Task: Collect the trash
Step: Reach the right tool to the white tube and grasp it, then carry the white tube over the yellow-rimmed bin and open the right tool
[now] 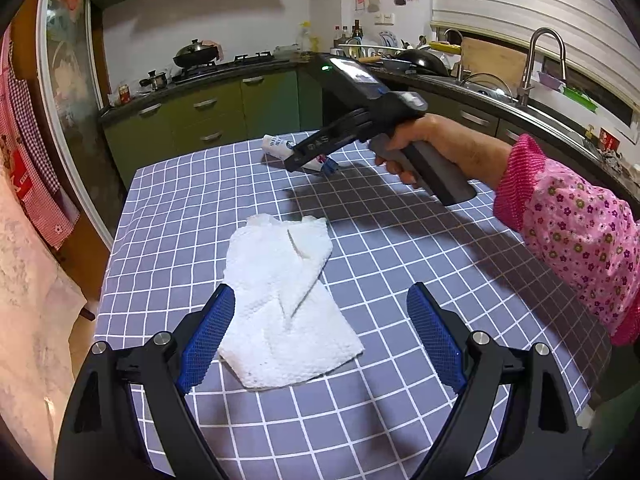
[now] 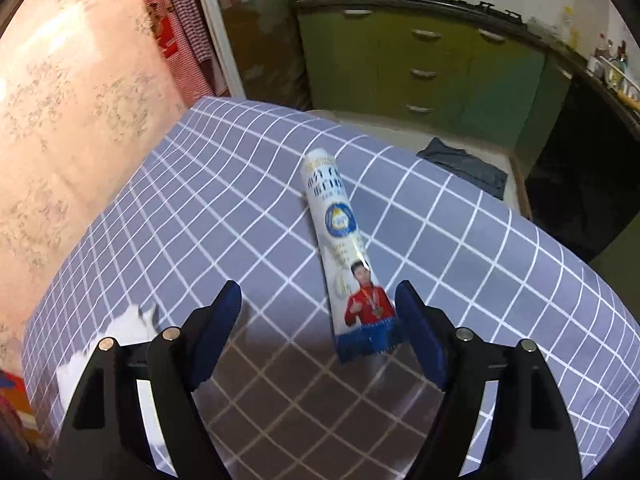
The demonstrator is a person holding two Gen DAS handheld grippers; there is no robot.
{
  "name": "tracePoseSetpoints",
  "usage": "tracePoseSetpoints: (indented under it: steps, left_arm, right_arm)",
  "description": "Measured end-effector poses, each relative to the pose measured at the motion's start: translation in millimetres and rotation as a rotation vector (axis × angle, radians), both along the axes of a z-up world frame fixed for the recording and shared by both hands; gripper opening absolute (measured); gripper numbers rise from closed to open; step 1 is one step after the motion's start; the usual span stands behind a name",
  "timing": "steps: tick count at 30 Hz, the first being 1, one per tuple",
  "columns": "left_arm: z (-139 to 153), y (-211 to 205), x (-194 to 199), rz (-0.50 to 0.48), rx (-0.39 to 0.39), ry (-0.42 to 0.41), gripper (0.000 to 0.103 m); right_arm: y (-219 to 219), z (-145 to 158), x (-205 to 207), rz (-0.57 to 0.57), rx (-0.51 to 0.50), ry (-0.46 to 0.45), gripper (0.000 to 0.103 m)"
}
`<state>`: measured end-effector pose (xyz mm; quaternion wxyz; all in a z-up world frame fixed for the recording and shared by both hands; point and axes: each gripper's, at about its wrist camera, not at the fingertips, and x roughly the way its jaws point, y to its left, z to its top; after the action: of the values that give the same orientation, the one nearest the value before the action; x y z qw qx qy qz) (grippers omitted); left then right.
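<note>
The printed wrapper [image 2: 344, 248] lies flat on the checked tablecloth [image 2: 200, 208], its long axis running away from the right gripper [image 2: 320, 332], with the crimped blue end nearest and sitting between the spread blue pads [image 2: 420, 336]. That gripper is open — jaws wide, nothing held — and the near end of the wrapper lies closer to the right-hand pad than to the left. Judging by this, the step in hand is the pick of the wrapper. To do it well, the gripper probably needs to shift slightly to its right so the wrapper is centred, then drop until the pad tips touch the cloth and close across the narrow width. A flat foil sleeve offers little edge, so scraping low matters; closing too high would likely slide over it, and pressing too hard may pinch the cloth as well.

The crumpled paper towel [image 1: 284, 300] lies nearer the front of the table, just ahead of the left gripper [image 1: 320, 336], which is also open and empty — its left pad [image 1: 208, 336] overlaps the towel's edge in view, though contact cannot be told. The towel should crush easily, so a pinch on its raised fold would do. No bin is visible in either view.
</note>
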<state>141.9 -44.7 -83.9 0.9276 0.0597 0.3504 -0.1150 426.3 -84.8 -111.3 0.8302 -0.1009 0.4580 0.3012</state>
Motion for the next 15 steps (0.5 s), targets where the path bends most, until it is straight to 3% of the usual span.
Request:
tracePoseSetpoints:
  steps: [7, 9, 15]
  left_arm:
    - [1.1, 6.5, -3.3, 0.015, -0.008, -0.009, 0.087]
    - [0.9, 8.4, -4.4, 0.02, -0.013, -0.007, 0.087]
    - [0.6, 11.2, -13.8, 0.024, -0.032, -0.02, 0.087]
  right_arm:
    - [15.0, -12.2, 7.9, -0.064, -0.101, -0.017, 0.048]
    - [11.8, -9.8, 7.3, -0.1, -0.11, -0.006, 0.027]
    - [-10.0, 2.8, -23.3, -0.17, -0.043, 0.016, 0.022]
